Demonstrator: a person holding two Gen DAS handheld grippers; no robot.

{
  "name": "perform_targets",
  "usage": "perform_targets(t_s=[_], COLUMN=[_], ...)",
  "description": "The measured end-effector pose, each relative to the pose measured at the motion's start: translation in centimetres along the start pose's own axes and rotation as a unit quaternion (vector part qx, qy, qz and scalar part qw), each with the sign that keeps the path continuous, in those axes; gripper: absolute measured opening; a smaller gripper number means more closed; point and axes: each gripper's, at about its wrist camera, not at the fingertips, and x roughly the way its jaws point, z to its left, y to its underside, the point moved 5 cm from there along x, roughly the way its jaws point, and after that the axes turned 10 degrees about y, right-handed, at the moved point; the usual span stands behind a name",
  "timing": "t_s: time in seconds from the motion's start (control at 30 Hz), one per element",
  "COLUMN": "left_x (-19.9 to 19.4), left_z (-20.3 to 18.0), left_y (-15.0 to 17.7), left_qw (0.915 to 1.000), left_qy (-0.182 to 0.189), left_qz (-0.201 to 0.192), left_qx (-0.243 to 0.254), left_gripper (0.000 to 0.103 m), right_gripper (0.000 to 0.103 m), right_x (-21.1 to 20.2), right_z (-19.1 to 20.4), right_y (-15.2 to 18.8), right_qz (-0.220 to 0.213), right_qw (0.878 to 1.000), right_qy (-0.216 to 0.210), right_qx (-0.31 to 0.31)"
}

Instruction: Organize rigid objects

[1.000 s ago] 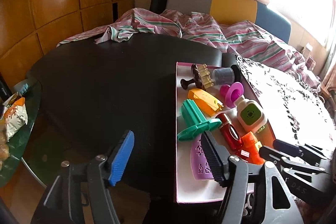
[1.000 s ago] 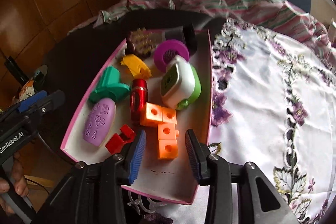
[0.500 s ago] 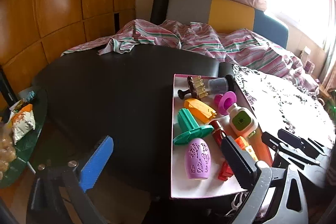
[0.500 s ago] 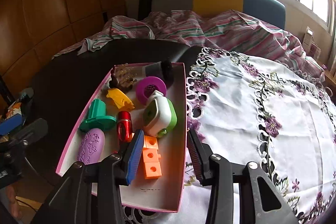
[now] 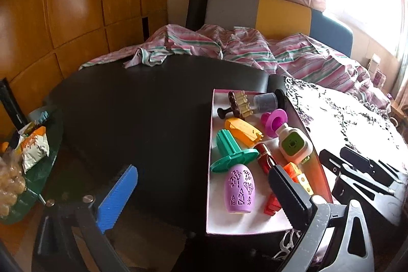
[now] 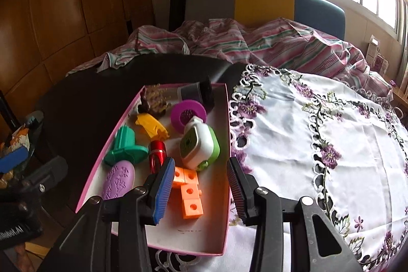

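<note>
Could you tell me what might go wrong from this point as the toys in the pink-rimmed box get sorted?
1. The box is crowded: the orange blocks lie against the red cylinder and the white-green gadget, so the right gripper, open and empty above them, may nudge neighbours.
2. The box's near edge seems to overhang the dark table, so pressing down there could tip it.
3. The left gripper is wide open and could clip the purple egg-shaped toy.
</note>
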Motion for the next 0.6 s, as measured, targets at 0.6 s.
perform_targets(t_s=[0.6], left_x=[-1.2], left_z=[-0.1], left_y=[-0.8], left_qw=[0.9996], left_qy=[-0.008], left_qz=[-0.026], left_qx=[0.006], left_gripper=[0.102], right_gripper=[0.043], right_x=[-0.4], right_z=[1.1], right_y=[-0.3], right_qz=[-0.003], right_qw=[1.0], right_qy=[-0.013], right_qx=[-0.009])
